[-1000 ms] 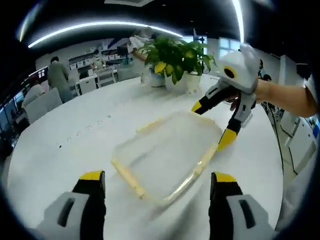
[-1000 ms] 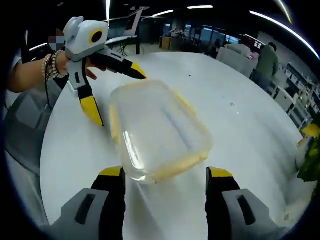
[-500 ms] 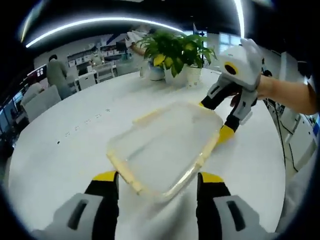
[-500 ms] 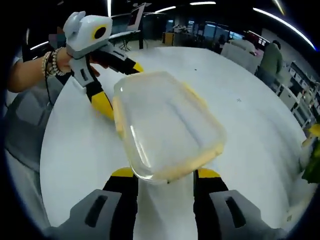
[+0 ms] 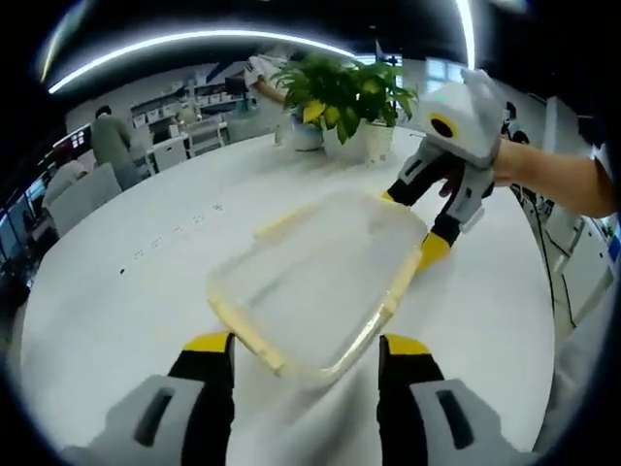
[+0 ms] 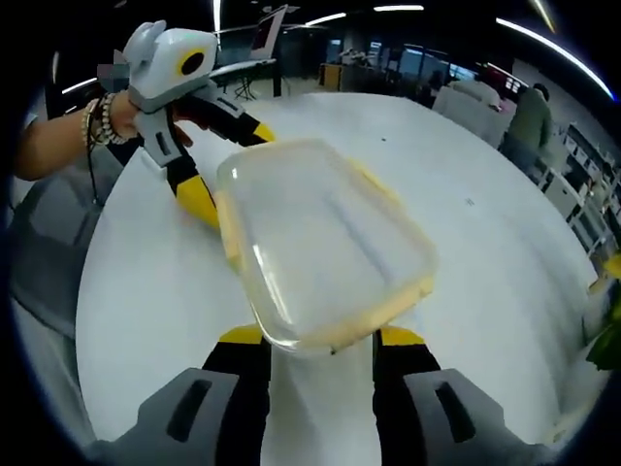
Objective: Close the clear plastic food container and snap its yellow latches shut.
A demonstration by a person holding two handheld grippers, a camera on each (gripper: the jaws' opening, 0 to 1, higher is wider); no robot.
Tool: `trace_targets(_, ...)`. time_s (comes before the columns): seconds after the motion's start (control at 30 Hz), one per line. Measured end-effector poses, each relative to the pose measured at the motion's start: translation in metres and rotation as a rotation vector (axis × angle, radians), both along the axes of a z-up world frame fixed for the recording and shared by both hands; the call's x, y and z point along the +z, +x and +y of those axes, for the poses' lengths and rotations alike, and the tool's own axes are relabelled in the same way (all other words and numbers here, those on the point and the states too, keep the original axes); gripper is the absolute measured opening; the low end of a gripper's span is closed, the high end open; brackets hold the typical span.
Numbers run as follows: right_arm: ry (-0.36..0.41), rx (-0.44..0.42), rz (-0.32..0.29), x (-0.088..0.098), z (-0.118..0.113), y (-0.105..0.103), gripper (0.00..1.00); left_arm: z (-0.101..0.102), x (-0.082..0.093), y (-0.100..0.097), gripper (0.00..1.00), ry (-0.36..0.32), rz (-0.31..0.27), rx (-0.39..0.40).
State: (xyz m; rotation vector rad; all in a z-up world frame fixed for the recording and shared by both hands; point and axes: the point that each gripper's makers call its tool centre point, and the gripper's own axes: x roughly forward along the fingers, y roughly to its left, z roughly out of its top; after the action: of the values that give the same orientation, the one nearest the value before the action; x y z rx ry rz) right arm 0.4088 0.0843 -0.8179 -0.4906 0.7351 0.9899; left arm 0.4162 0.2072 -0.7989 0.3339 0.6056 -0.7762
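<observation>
Container: clear plastic food container (image 5: 315, 282) (image 6: 315, 248) lying flat on the round white surface (image 5: 146, 282) (image 6: 485, 252), lid on top, between the two hand-held grippers.
Latches: yellow latches (image 5: 400, 282) (image 6: 372, 184) along all four edges; whether snapped down or loose, cannot tell through the blur.
Left hand-held gripper: (image 5: 306, 349) jaws apart, yellow-tipped, straddling the container's near short end in the left gripper view; tips level with that end's corners, contact uncertain. Seen from across in the right gripper view (image 6: 228, 160), upper left, jaws spread around the container's far corner, one tip just beside the long edge, the other at the short end.
Right hand-held gripper: (image 6: 315, 340) jaws apart, set either side of the container's near short end in the right gripper view, rim of the container overhanging the gap between them. In the left gripper view (image 5: 412, 223), upper right, open jaws bracketing the far right corner, lower yellow tip touching or just beside the latch edge.
Hands: one hand (image 5: 475, 175) wrapped on the right gripper's grip, bare forearm running off to the right; another hand (image 6: 126, 116) on the left gripper's grip, beaded bracelets (image 6: 92, 126) at the wrist.
Surroundings: potted green plant (image 5: 340, 92) in a white pot at the far side of the surface; person (image 5: 112, 146) standing in the background office.
</observation>
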Motion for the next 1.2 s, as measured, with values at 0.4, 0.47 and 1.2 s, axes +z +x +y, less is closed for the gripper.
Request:
trace_targets(0.4, 0.016, 0.048, -0.002, 0.0, 0.057, 0.018, 0.39, 0.057, -0.01, 0.009, 0.55, 0.107, 0.017, 0.004)
trace_targets(0.47, 0.03, 0.061, -0.004, 0.0, 0.069, 0.021, 0.39, 0.069, -0.013, 0.012, 0.53, 0.126, 0.032, 0.014)
trace_targets(1.2, 0.078, 0.069, -0.007, 0.0, 0.135, 0.062, 0.4, 0.135, -0.014, 0.065, 0.55, 0.152, 0.017, 0.047)
